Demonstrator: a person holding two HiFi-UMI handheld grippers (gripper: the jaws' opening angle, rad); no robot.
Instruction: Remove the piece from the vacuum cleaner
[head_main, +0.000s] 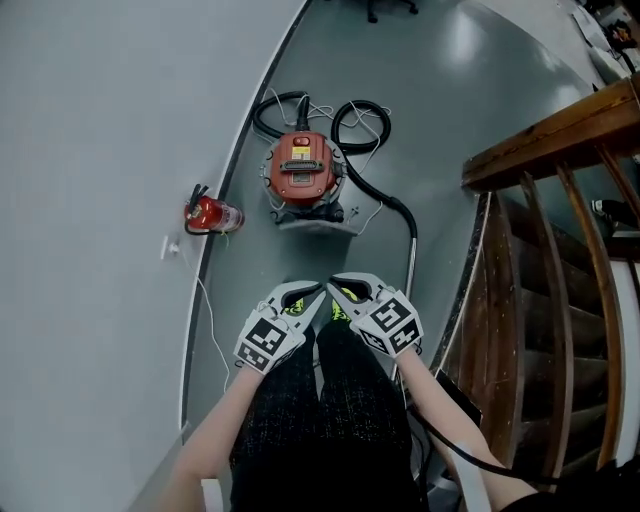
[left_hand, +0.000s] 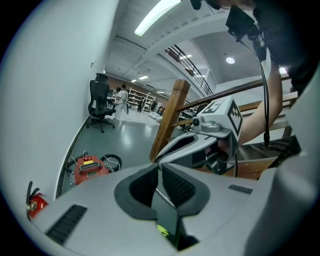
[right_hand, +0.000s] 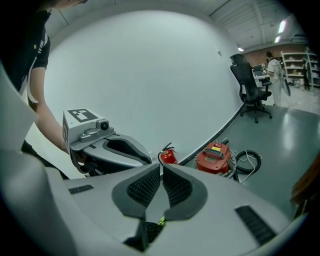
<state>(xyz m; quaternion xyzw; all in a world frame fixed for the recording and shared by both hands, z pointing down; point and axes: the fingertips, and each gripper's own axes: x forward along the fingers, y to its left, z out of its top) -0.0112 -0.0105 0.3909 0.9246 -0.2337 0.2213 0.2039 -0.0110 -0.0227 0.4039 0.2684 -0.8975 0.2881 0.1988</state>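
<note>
Left gripper (head_main: 316, 293): jaws pressed together with nothing between the ribbed pads; held in front of the person's knees, tips angled down toward the floor.
Right gripper (head_main: 336, 284): jaws likewise closed on nothing; its tips sit just beside the left gripper's, the two forming a shallow V.
Vacuum (head_main: 303, 172): stands on the grey floor (head_main: 440, 120) ahead of both grippers and well apart from them, close to the curved white wall (head_main: 100, 150).
Vacuum's look: round red drum with a black carry handle across the top, a yellow strip and a pale label on the lid, all on a pale grey base.
Hose (head_main: 372, 185): black; it loops behind the drum and sweeps round its right side to a metal tube (head_main: 411, 262), which runs along the floor toward the person's right.
Second loop (head_main: 278, 112): black, lies behind the drum on its left; whether hose or cable cannot be told.
Cable (head_main: 205, 310): thin and white, trails along the foot of the wall.
Extinguisher (head_main: 212, 214): red, lies on its side against the wall, left of the vacuum.
Railing (head_main: 545, 140): wooden, with slanted balusters, at the person's right.
Background: black office chair (left_hand: 101, 102) farther down the floor, in the left gripper view.
</note>
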